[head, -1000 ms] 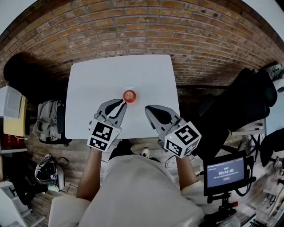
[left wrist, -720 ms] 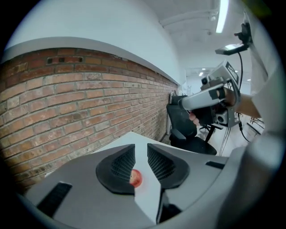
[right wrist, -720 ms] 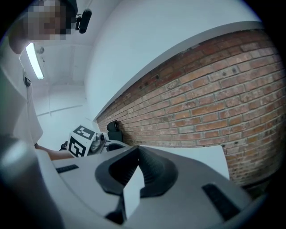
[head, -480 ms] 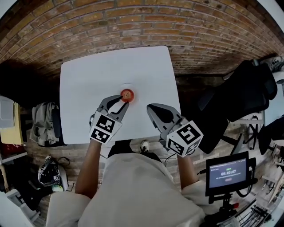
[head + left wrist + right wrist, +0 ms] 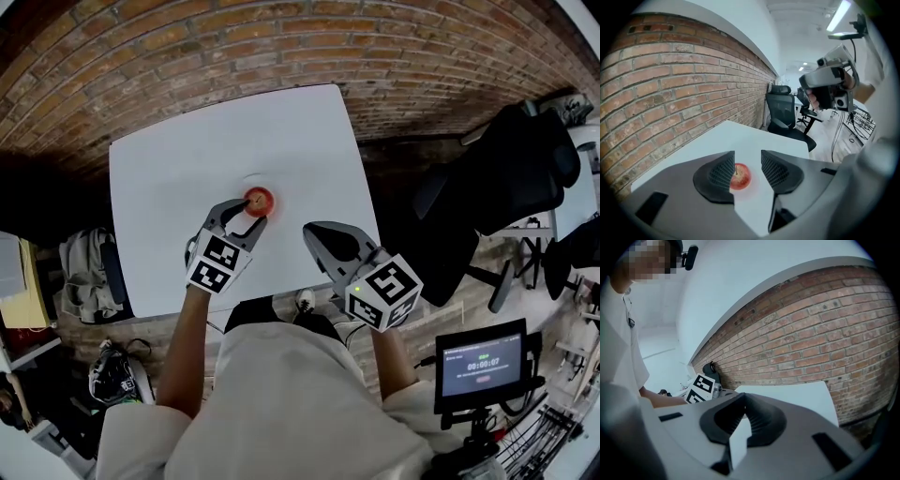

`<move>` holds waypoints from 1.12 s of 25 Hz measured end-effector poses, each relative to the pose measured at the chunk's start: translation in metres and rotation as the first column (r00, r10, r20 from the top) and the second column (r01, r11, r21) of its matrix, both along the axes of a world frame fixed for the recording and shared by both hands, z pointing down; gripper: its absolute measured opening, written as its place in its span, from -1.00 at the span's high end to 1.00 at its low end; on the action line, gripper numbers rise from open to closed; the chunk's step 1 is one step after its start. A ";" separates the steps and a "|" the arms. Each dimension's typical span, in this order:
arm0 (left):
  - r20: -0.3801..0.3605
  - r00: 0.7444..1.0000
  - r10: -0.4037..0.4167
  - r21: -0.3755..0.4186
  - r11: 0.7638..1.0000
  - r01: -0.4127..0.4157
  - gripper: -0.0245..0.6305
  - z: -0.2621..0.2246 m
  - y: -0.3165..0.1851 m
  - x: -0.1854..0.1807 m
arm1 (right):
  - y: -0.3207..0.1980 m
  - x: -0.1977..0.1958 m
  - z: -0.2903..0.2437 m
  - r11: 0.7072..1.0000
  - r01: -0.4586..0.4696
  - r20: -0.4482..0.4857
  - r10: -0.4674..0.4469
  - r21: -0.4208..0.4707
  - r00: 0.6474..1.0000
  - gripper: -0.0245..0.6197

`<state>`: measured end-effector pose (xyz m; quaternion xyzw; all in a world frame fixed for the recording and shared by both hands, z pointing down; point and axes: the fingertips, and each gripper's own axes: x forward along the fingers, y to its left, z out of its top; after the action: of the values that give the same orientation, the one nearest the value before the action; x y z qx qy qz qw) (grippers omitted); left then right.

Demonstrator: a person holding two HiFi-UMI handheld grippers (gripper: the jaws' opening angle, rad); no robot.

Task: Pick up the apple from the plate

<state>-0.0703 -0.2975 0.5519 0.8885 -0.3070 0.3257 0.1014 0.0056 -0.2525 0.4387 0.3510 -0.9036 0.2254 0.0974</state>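
Observation:
A red apple (image 5: 259, 200) sits on a white plate (image 5: 251, 180) near the middle of the white table (image 5: 178, 159). My left gripper (image 5: 246, 213) has its tips right at the apple's near side. In the left gripper view its jaws (image 5: 747, 161) have just been opening and stand apart. The apple (image 5: 740, 177) lies just past the tips, partly hidden behind the left jaw, and no pad presses on it. My right gripper (image 5: 310, 229) hovers over the table's near right edge, away from the apple. Its jaws (image 5: 744, 400) meet at the tips with nothing held.
A brick wall runs behind the table. A black office chair (image 5: 497, 169) stands to the right, also seen as the chair (image 5: 785, 112) past the table's far end. A small screen on a stand (image 5: 478, 361) is at lower right, and a backpack (image 5: 84, 267) lies left of the table.
My left gripper has moved forward and down to the apple, and its jaws have gone from shut to apart. The right gripper has sunk a little near the table's edge.

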 end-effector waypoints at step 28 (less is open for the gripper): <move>0.093 0.994 0.065 -0.184 0.982 -0.047 -0.10 0.090 -0.025 -0.003 | -0.010 0.007 0.033 0.992 -0.078 -0.032 0.075 -0.100 0.997 0.92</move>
<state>-0.0731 -0.3220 0.6420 0.8667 -0.2557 0.3983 0.1576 0.0129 -0.2624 0.4716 0.3831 -0.8755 0.2694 0.1188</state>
